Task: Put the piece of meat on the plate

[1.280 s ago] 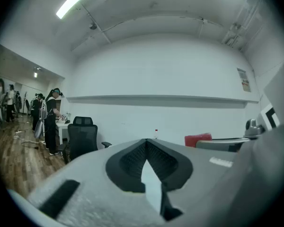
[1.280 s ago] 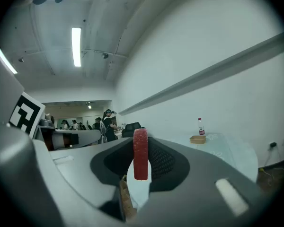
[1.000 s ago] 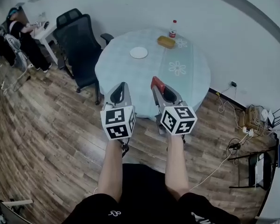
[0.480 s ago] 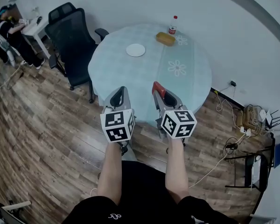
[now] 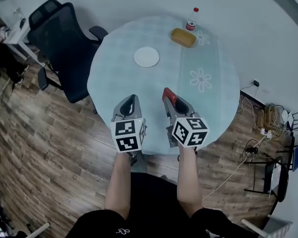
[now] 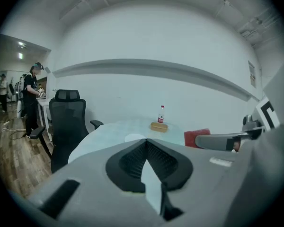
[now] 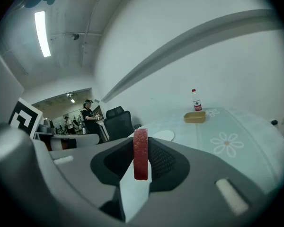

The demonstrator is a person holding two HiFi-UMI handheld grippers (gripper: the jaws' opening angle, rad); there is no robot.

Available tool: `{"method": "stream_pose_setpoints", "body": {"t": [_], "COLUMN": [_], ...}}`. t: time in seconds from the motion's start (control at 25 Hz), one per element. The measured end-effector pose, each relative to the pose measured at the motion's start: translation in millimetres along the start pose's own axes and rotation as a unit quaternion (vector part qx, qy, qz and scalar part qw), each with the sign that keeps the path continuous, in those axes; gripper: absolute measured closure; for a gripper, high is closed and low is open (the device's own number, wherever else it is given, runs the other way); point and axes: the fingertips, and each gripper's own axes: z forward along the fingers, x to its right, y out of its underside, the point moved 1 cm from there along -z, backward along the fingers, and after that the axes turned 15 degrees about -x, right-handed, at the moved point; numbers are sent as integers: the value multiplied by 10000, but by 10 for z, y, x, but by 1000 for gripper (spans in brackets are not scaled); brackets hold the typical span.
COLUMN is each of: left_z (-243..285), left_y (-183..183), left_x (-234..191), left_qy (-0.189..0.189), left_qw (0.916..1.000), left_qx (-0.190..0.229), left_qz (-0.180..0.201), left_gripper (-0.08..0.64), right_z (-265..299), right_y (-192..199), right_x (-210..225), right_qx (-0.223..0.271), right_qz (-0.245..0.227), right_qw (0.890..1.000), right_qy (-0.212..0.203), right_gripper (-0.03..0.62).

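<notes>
The right gripper [image 5: 168, 96] has its jaws clamped on the piece of meat [image 7: 140, 155] — a flat red slab standing on edge between the pads, its long axis upright and its top poking out past the fingertips. The left gripper [image 5: 130, 100] hangs beside it with its jaws together at the tips and nothing between them, so it looks to have no part in the placing. Both grippers sit over the near edge of the round table [image 5: 114, 78], while the plate [image 5: 146, 57] lies farther in, empty and white, well apart from either one. In the head view the plate is ahead of the right gripper and a little toward the left, roughly on the line between the two grippers; in the right gripper view it shows just beyond the meat's top edge and slightly to the right. The two grippers are about equally near the plate, but only the right one carries anything. The coming move therefore seems to be a forward reach across the table — the slab would then need tipping or lowering so that it lands flat on the plate, not on its edge.
</notes>
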Motion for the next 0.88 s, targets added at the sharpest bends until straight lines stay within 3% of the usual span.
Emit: {"method": "stream_pose_setpoints", "body": {"t": [0.28, 0.56, 0.88], "left_z": [922, 1464, 1721], "left_y": [-338, -394, -440], "left_x": [-791, -711, -908], "left_qy": [330, 734, 520], "left_qw": [9981, 9934, 9921], "left_qx": [-505, -819, -969], "left_qz": [-152, -320, -603], "left_gripper": [561, 561, 560], "right_z": [1059, 1319, 1888], "right_y": [-317, -287, -106], "right_x": [19, 492, 734], "right_qx": [-291, -868, -1829], "right_qz": [128, 182, -500], "right_qw": [9993, 9940, 9811], "right_qy": [169, 640, 394], "right_gripper": [494, 493, 492]}}
